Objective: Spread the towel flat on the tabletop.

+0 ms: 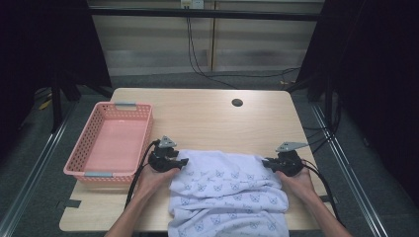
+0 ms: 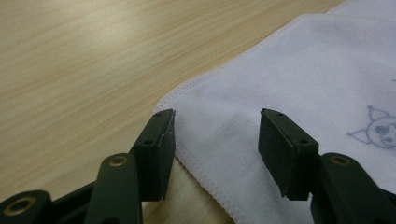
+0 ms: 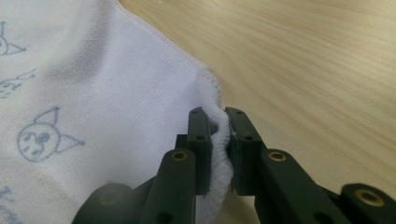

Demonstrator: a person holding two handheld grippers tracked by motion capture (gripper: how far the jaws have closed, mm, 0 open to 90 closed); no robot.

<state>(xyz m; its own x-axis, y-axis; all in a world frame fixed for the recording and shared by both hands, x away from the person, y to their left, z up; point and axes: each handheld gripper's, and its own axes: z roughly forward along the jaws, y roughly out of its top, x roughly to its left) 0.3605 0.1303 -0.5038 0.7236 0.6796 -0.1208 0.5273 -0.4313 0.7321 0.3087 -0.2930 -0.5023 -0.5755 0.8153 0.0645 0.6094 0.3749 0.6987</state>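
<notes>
Jaws of the left gripper (image 2: 215,140) gape astride the towel (image 1: 227,192) corner at twelve o'clock; right gripper (image 3: 216,140) pinches its corner.

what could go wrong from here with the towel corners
1. The left gripper stands open around its corner of the towel, while the right gripper already pinches its corner. A lift now would probably raise one side only and skew the cloth.
2. The towel's near edge hangs over the table edge, so its weight might drag it from a thin pinch.
</notes>
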